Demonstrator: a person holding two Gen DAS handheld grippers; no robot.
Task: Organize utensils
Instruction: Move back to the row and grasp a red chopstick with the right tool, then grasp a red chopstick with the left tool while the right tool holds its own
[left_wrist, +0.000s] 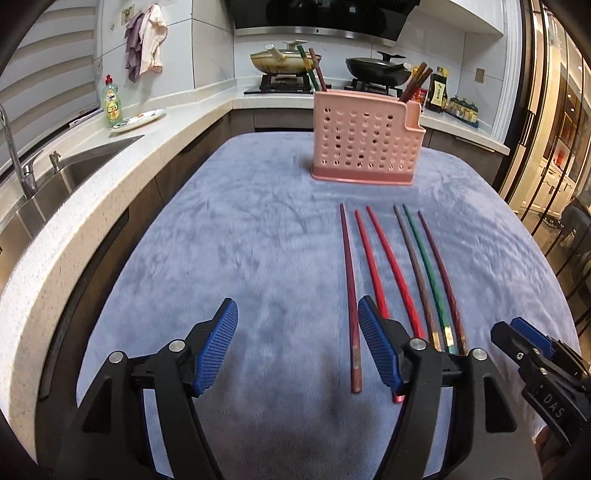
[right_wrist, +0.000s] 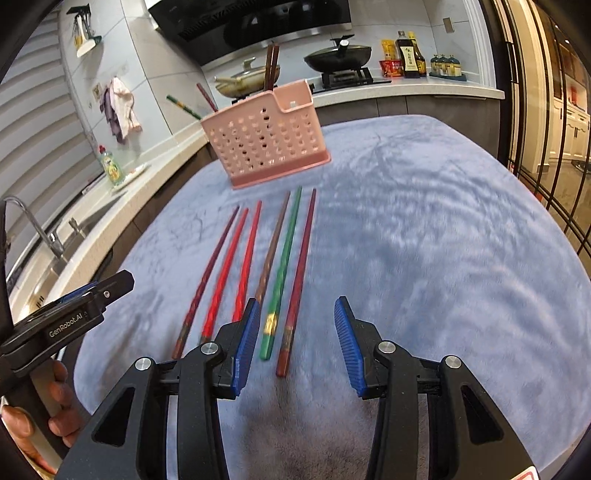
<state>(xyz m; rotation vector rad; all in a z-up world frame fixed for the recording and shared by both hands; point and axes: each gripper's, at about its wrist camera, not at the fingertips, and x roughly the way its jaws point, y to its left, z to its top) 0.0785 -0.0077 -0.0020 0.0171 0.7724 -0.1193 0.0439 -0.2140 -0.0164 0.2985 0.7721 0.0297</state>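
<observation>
Six chopsticks (left_wrist: 402, 273) lie side by side in front of the pink holder (left_wrist: 364, 140) (some already stand inside it). My left gripper (left_wrist: 297, 343) and right gripper (right_wrist: 295, 343) have jaws apart, holding nothing.

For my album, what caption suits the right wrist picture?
Open right claw hovers above six chopsticks lying on a blue cloth before a pink holder.

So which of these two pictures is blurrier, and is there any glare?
Right wrist view: chopsticks and holder smeared by motion blur. Left wrist view: sharper, chopsticks only slightly soft. Both bend straight lines at the edges; warm glare on the glass doors at right.
</observation>
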